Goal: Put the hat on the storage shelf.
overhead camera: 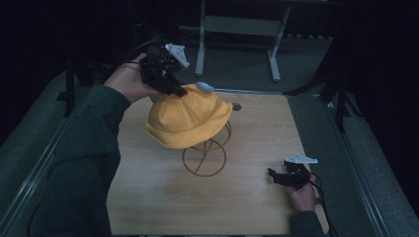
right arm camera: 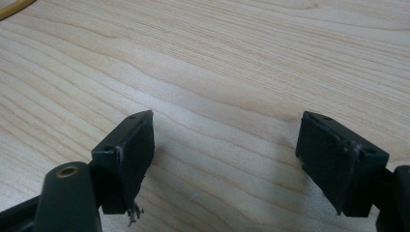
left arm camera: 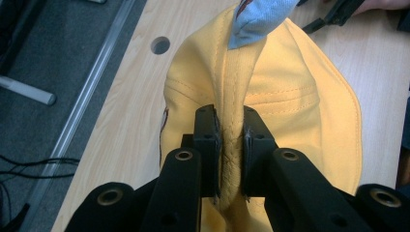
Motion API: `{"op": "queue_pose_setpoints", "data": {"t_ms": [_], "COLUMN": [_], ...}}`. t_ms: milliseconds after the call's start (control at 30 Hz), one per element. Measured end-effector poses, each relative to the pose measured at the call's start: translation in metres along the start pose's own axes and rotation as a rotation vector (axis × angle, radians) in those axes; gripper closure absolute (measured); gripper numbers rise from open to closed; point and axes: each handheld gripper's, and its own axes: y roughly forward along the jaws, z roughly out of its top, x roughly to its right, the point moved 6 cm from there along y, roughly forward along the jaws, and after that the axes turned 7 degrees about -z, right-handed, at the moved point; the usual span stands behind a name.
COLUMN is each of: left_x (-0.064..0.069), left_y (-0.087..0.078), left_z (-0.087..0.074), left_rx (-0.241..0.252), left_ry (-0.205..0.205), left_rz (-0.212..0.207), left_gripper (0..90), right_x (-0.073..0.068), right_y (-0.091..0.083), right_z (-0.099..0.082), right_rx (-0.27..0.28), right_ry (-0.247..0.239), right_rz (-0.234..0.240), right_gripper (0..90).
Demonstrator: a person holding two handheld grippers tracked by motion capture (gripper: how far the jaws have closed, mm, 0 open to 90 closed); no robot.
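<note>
Yellow hat (overhead camera: pixel 190 120) sits on wire stand (overhead camera: pixel 204 157), mid table (overhead camera: pixel 148 197). L gripper (overhead camera: pixel 179 91) pinched tight on crown seam fabric, far side of hat. R gripper (overhead camera: pixel 272 174) jaws wide, empty, parked on table near R edge. Judgement: grip made; lift-off from stand not yet done.
</note>
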Motion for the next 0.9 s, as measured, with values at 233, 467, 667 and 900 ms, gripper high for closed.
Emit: {"op": "queue_pose_setpoints", "data": {"t_ms": [233,467,667,900], "left_x": [0.003,0.008,0.013,0.011], "left_y": [0.027,0.052,0.068,0.077], "left_z": [0.018,0.030,0.036,0.033], "left_rx": [-0.003,-0.006,-0.001,-0.015], "left_ry": [0.027,0.048,0.058,0.049], "left_rz": [0.003,-0.008,-0.021,-0.004], "left_gripper": [79.2,77.3,75.1,71.8], "right_x": [0.000,0.000,0.000,0.000], "right_y": [0.000,0.000,0.000,0.000], "right_z": [0.000,0.000,0.000,0.000], "right_rx": [-0.001,-0.001,-0.001,-0.002], "right_ry": [-0.003,-0.004,-0.004,-0.002], "right_rz": [0.000,0.001,0.000,0.001], "right_gripper": [21.5,21.4,21.4,21.4]}}
